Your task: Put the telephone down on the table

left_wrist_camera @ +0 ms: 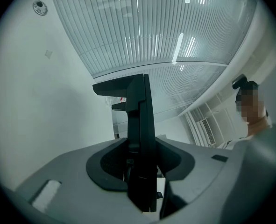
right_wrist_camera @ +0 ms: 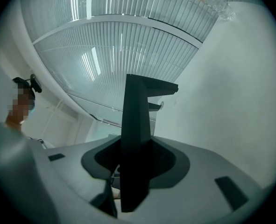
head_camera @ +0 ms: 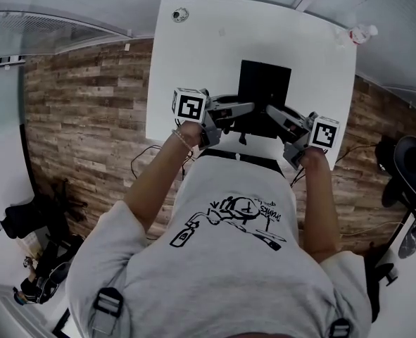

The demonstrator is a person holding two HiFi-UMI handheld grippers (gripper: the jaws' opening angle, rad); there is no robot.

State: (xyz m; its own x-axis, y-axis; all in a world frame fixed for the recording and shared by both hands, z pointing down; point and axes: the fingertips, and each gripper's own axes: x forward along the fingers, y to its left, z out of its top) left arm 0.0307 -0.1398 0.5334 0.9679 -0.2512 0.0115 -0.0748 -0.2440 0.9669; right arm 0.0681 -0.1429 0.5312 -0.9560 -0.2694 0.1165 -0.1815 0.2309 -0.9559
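Note:
The telephone (head_camera: 264, 94) is a flat black slab held level over the near half of the white table (head_camera: 193, 48). My left gripper (head_camera: 246, 109) is shut on its near left edge and my right gripper (head_camera: 272, 111) on its near right edge. In the left gripper view the slab (left_wrist_camera: 142, 120) runs edge-on between the jaws of the left gripper (left_wrist_camera: 142, 171), with the pads pressed on both faces. The right gripper view shows the same: the slab (right_wrist_camera: 137, 125) is clamped in the right gripper (right_wrist_camera: 135, 167). Whether the telephone touches the table I cannot tell.
A small round object (head_camera: 180, 14) lies at the table's far left corner, and a clear bottle (head_camera: 359, 34) at its far right corner. Wood floor flanks the table, with cables (head_camera: 148, 157) near the front edge and a dark chair (head_camera: 413, 166) at the right.

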